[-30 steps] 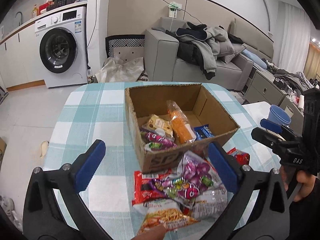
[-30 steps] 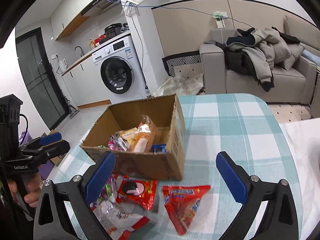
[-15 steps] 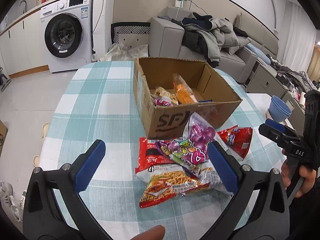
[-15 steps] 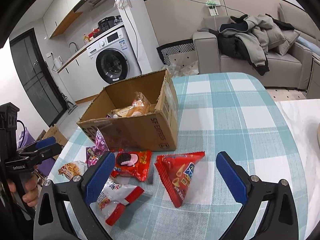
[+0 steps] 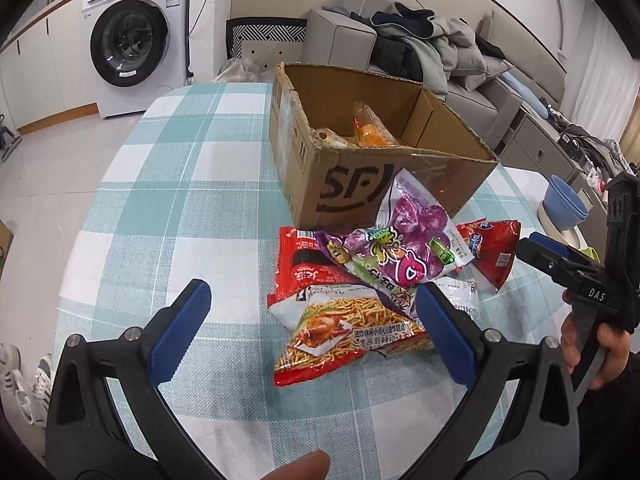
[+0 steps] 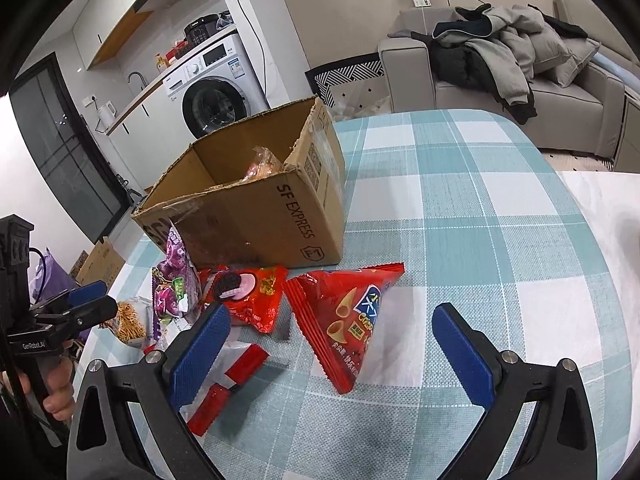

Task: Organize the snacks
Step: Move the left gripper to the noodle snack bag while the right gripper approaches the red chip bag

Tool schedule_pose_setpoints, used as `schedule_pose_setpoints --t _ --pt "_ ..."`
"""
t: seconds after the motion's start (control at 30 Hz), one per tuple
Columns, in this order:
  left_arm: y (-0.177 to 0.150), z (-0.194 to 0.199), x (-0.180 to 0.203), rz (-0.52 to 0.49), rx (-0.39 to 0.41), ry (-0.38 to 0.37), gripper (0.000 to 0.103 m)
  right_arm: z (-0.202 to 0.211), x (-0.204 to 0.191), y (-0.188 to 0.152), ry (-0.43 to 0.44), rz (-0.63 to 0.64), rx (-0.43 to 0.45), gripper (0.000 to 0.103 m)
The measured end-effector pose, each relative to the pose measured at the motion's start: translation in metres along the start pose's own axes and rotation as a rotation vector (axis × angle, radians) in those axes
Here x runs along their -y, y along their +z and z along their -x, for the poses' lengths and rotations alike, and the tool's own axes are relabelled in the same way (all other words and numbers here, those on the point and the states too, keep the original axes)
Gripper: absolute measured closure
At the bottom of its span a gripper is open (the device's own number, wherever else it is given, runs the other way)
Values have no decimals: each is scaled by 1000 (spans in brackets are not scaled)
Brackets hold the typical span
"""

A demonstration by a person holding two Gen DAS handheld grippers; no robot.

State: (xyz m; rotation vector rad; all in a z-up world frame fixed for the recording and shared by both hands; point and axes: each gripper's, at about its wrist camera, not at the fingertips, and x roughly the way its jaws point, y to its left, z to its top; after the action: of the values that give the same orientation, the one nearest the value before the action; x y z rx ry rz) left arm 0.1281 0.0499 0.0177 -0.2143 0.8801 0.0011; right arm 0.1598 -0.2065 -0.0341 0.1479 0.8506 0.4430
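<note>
White washing machine (image 5: 132, 36) under a counter, pale tiled floor (image 5: 48, 168), grey sofa (image 6: 520, 80) heaped with coats, beige wall panels.

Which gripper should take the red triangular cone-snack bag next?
Right. The right gripper is open with the red triangular bag lying between its fingers. The left gripper is open over the noodle snack bag, farther from the red bag.

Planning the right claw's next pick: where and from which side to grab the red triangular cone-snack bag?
Grip the red triangular bag across its narrow near tip, coming from the near table edge with the open right claw. It lies flat and alone, pointing toward the claw; its wide crimped end faces the cardboard box, and the cookie pack crowds its left.
</note>
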Motion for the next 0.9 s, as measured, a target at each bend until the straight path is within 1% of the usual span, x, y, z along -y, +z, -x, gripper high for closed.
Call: schedule_pose_setpoints --t 0.17,0.23,0.43,0.7,0.9 --pt "0 -12 5 -13 -27 4 1 -5 -1 -1 -6 4 -2 1" --pt "0 -17 6 -9 -38 -1 1 -8 -1 -1 -9 5 -10 1" --pt "-3 -30 4 -6 -85 18 1 -20 6 1 -31 -20 -39 1" --pt "-22 -40 -7 -4 -141 -9 1 -45 12 6 -56 -20 -89 1" --pt "-36 -49 -8 -17 -173 -10 1 -52 9 10 -66 9 -95 1"
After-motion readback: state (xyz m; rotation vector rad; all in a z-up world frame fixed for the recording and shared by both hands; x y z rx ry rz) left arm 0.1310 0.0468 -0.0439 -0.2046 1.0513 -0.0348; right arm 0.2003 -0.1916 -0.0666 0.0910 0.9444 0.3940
